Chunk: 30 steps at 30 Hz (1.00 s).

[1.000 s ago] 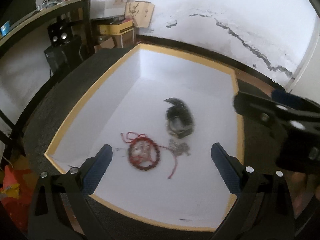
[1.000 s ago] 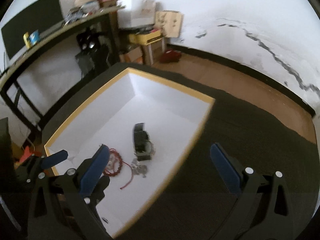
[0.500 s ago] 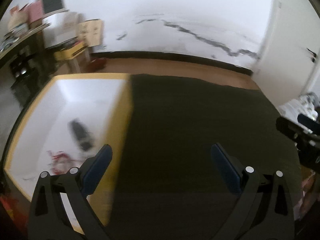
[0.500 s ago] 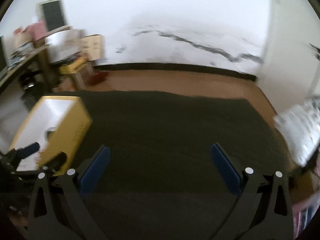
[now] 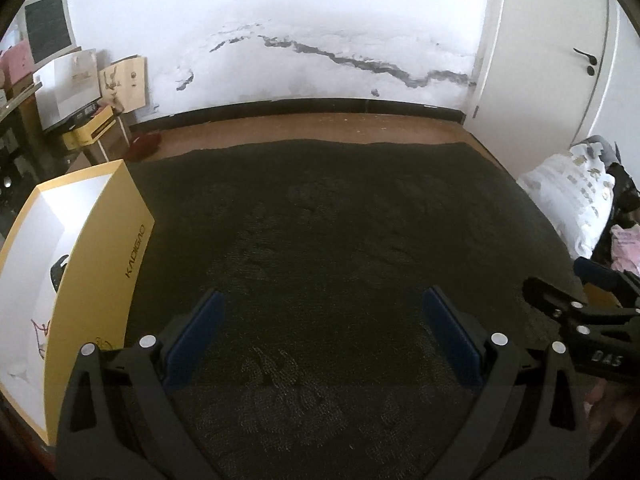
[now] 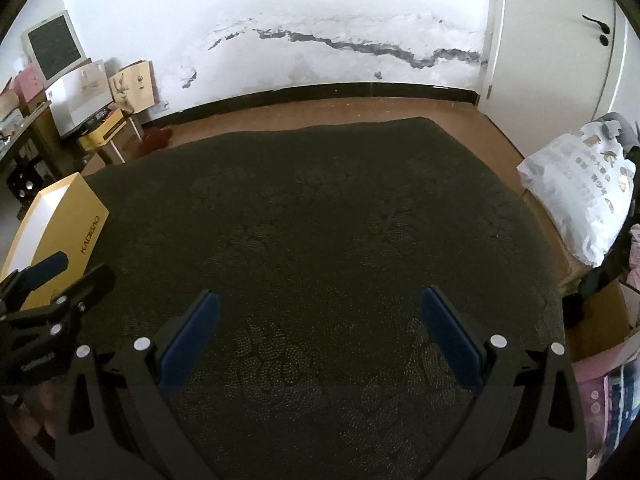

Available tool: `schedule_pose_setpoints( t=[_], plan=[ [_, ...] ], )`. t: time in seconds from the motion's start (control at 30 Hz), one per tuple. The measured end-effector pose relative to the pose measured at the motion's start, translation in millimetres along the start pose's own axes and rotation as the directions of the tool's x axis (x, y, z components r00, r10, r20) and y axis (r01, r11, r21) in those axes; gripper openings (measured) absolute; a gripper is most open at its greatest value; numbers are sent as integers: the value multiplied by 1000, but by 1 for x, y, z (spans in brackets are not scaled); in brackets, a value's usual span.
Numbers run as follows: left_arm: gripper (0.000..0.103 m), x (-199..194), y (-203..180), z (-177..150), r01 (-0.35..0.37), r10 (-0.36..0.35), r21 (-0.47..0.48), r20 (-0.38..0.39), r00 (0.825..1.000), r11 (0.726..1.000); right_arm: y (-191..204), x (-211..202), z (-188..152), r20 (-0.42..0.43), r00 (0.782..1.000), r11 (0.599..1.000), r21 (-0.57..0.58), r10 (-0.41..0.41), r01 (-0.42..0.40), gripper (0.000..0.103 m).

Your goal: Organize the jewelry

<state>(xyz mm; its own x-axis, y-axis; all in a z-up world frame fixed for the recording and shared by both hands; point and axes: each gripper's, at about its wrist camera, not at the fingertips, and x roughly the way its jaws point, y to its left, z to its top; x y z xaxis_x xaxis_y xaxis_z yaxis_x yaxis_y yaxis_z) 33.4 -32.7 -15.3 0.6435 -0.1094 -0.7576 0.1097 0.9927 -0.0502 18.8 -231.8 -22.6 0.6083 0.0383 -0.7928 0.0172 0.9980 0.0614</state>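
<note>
Over dark mat (image 5: pixel 320 240), both grippers (image 5: pixel 320 332) (image 6: pixel 316 328) wide apart, empty, only left view shows red cord (image 5: pixel 40 330) inside yellow box (image 5: pixel 100 264).

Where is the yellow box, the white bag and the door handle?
yellow box (image 5: pixel 108 264), left wrist view, on its yellow outer side wall.
white bag (image 6: pixel 576 196), right wrist view, on its printed front.
door handle (image 5: pixel 584 55), left wrist view, on the dark lever.
</note>
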Motion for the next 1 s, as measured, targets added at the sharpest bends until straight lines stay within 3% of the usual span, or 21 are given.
schedule_pose_setpoints(
  t=[1.0],
  plan=[
    [96,12,40,5,-30,29,-60,-21,999,998,39,20,10,-9,1000,998,-65,27,-28,97]
  ],
)
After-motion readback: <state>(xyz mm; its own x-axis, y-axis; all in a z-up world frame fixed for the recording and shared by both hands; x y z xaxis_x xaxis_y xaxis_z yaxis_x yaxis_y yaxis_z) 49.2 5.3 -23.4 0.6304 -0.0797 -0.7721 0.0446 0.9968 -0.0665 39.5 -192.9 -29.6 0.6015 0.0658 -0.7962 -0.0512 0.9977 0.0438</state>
